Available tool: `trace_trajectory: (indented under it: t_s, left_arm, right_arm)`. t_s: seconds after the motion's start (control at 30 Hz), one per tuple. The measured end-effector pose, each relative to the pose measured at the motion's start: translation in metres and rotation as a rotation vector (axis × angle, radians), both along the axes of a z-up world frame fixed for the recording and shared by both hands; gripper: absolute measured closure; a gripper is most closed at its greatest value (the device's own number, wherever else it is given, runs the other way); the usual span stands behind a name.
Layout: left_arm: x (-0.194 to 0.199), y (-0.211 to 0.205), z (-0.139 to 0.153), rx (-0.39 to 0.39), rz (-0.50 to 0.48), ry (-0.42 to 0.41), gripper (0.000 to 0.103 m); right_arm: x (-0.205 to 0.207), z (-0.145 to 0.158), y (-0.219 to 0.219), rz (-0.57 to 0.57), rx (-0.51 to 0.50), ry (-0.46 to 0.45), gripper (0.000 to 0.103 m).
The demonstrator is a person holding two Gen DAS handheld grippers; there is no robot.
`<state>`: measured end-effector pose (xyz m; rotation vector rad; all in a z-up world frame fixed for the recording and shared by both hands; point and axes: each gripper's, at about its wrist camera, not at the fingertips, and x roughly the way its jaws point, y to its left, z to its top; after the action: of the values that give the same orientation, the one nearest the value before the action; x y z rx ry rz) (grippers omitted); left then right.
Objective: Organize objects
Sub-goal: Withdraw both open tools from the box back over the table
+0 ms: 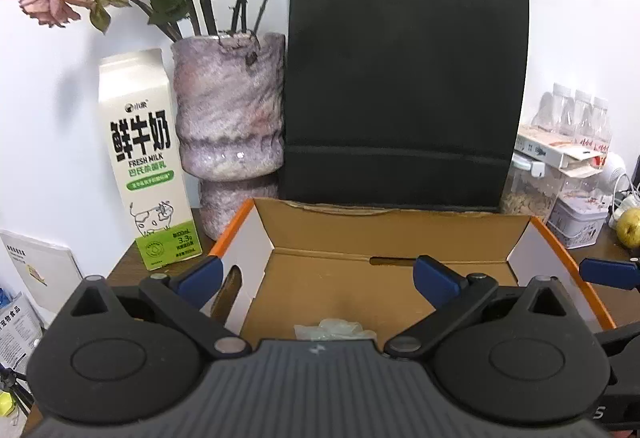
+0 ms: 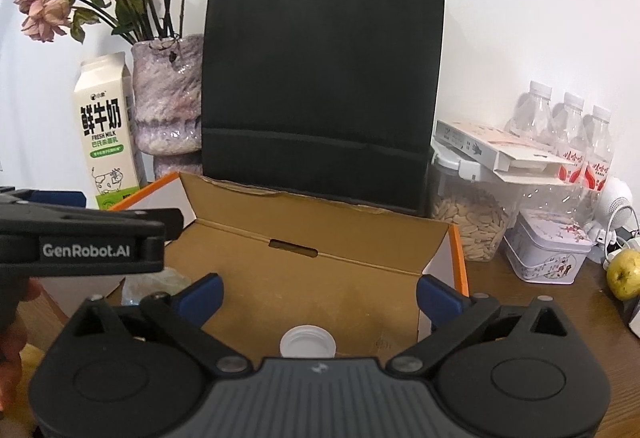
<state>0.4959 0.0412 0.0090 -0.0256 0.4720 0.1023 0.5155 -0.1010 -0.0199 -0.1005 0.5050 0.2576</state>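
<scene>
An open cardboard box (image 1: 384, 234) with orange edges sits on the wooden table, and both grippers hover over it. My left gripper (image 1: 320, 280) is open, with nothing between its blue pads. Below it a crumpled clear plastic piece (image 1: 334, 330) lies on the box floor. In the right wrist view my right gripper (image 2: 320, 296) is open too. A white bottle cap (image 2: 307, 342) on the box (image 2: 320, 234) floor shows just under it, apart from the pads. The left gripper's black body (image 2: 80, 242) fills the left side of that view.
A tall black paper bag (image 1: 404, 89) stands right behind the box. A milk carton (image 1: 146, 161) and a purple vase (image 1: 230, 117) with dried roses stand at left. At right are clear water bottles (image 2: 568, 133), a seed jar (image 2: 472, 222), a tin (image 2: 548, 254) and a yellow-green fruit (image 2: 626, 274).
</scene>
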Motion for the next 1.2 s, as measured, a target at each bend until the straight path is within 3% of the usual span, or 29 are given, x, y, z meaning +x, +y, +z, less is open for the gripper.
trace_trajectory:
  t_s: [0.5, 1.2]
  left_arm:
    - [-0.054, 0.001, 0.027, -0.017, -0.010, -0.055, 0.000]
    - [-0.144, -0.005, 0.044, -0.004, 0.026, -0.036, 0.000]
  right_arm:
    - [-0.050, 0.028, -0.010, 0.031, 0.023, -0.053, 0.000]
    - [-0.138, 0.043, -0.021, 0.053, 0.037, -0.053, 0.000]
